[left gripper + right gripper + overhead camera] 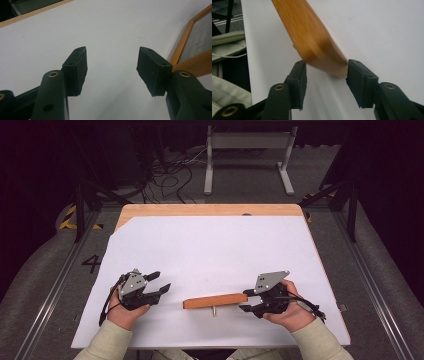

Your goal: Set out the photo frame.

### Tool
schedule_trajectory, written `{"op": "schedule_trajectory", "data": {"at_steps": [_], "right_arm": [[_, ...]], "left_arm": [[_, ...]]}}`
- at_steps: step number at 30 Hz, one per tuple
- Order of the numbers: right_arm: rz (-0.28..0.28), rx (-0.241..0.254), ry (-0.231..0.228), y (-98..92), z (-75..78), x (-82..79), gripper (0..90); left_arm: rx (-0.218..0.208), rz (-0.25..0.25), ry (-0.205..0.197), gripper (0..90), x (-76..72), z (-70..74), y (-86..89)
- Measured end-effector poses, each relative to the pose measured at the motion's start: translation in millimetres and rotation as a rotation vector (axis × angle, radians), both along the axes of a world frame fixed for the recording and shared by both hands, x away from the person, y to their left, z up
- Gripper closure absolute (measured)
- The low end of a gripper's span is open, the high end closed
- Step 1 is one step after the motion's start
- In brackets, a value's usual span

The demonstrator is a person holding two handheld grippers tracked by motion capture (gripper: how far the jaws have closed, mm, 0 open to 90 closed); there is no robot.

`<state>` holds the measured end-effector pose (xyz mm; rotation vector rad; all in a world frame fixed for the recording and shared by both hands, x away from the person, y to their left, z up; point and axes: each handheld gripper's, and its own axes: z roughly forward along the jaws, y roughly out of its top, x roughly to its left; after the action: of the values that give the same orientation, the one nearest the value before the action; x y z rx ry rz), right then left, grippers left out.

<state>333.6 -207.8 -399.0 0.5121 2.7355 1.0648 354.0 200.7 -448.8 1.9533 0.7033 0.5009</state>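
The right tool (246,300) sits low at the near right of the counter (210,210), jaws apart, with the end of the wooden frame (215,301) just at their tips. In the right gripper view that rounded wooden end (322,53) lies between the two pads (298,82), touching or nearly touching them, though I cannot tell whether they press on it. The frame lies flat on the white sheet (210,250) near the front edge, stretching leftward from the right tool. Over to the left tool (162,283): jaws spread wide with nothing between them, held above the sheet well apart from the frame's left end. In the left gripper view a corner of the frame (192,50) shows beyond the right-hand pad (152,70).
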Motion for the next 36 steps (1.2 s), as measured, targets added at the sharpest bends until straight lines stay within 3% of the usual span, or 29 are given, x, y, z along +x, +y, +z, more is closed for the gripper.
{"op": "schedule_trajectory", "data": {"at_steps": [3, 9, 15, 21, 25, 31, 36], "right_arm": [[-0.018, -0.036, 0.032, -3.9, -5.2, 0.5, 57.5], [-0.022, -0.044, 0.085, -8.6, -14.7, 3.2, 69.3], [0.004, -0.055, 0.137, -3.8, -27.4, 5.6, 89.1], [0.007, -0.059, 0.156, 1.8, -34.7, 8.4, 90.0], [-0.011, -0.016, 0.152, 0.6, -34.8, 11.4, 90.0], [-0.037, 0.011, 0.142, -0.9, -36.0, 16.4, 90.0], [-0.064, 0.036, 0.170, -1.1, -37.7, 21.4, 90.0]], "left_arm": [[0.001, 0.000, 0.002, 41.8, -0.2, 0.1, -0.3], [0.002, 0.004, 0.016, 42.3, 0.0, 0.2, -0.1], [-0.001, 0.006, 0.020, 42.4, -0.1, 0.3, 0.2], [0.000, 0.007, 0.021, 42.5, -0.3, 0.4, 0.1], [0.003, 0.004, 0.018, 42.4, 0.1, 0.2, -0.1], [0.005, 0.005, 0.017, 42.2, 0.1, 0.2, -0.1], [0.009, 0.004, 0.018, 42.1, 0.0, -0.7, -1.5]]}}
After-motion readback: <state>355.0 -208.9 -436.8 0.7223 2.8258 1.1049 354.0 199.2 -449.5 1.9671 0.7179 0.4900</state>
